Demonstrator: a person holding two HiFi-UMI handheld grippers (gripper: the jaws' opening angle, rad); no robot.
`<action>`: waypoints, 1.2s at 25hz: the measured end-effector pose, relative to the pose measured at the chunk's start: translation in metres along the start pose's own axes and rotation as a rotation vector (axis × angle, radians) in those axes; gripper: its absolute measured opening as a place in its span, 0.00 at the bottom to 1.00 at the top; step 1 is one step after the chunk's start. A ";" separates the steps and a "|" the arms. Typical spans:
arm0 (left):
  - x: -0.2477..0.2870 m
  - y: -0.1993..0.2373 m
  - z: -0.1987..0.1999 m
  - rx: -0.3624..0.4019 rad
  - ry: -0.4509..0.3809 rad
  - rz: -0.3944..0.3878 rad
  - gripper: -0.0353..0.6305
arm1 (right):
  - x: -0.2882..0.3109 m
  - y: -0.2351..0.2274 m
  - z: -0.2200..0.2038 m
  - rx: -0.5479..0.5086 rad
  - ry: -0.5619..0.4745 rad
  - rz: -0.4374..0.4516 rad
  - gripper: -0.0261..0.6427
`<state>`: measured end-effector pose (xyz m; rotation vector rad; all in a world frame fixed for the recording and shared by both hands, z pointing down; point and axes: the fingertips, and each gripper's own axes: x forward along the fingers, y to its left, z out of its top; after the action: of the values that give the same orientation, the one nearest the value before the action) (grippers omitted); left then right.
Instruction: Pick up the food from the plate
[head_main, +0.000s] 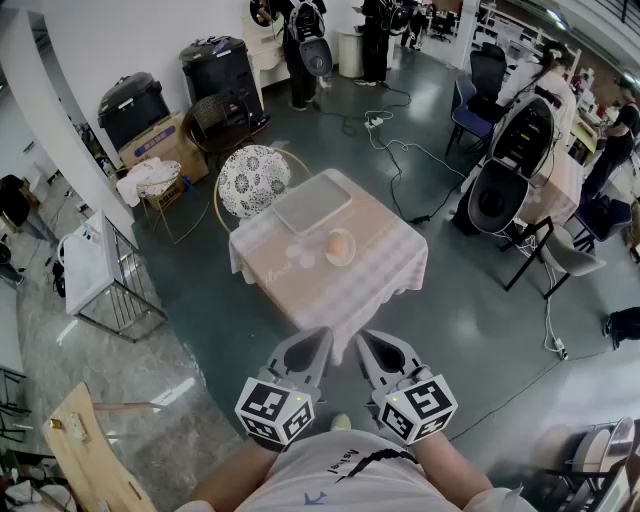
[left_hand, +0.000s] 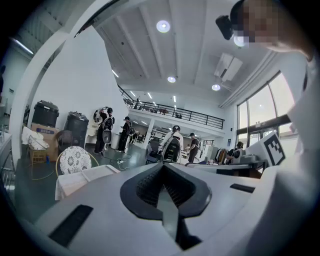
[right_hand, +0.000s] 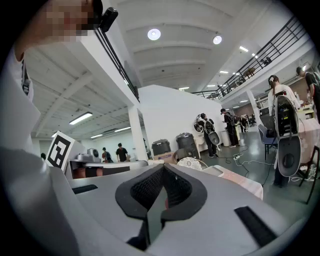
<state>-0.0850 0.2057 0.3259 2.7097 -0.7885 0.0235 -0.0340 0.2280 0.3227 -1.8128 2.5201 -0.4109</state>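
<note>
Stands back from a small table (head_main: 375, 275) under a pale checked cloth, on a grey-green floor (head_main: 480, 330). Holds the left gripper (head_main: 322, 338) and the right gripper (head_main: 366, 340) low and side by side, tips aimed at the table's near edge and well short of it. Shows both pairs of jaws closed tip to tip in the gripper views, with nothing between them. Finds the food (head_main: 339, 242) — one round, tan piece — sitting on a small white plate (head_main: 351, 256) near the middle of the table, well apart from both grippers. Places a flat grey tray (head_main: 312, 203) at the far side of the cloth, just beyond the plate. Sets a chair (head_main: 252, 180) with a round patterned back just behind the table's far left corner. Takes in two black bins (head_main: 220, 66) and a cardboard box (head_main: 160, 143) by the white wall, a cable (head_main: 400, 150) trailing across the floor, and people (head_main: 372, 35) standing at the far end of the room.
</note>
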 end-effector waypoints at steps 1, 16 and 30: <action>0.001 -0.001 0.000 0.002 -0.001 -0.001 0.06 | -0.001 -0.001 0.000 0.004 -0.002 0.005 0.06; 0.010 -0.009 -0.002 0.005 -0.001 0.003 0.06 | -0.011 -0.007 0.007 0.025 -0.046 0.024 0.06; 0.047 0.019 -0.009 0.040 0.025 0.048 0.06 | 0.011 -0.037 0.013 0.048 -0.068 -0.002 0.06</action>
<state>-0.0543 0.1684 0.3449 2.7216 -0.8544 0.0846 -0.0008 0.2036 0.3202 -1.7809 2.4428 -0.3993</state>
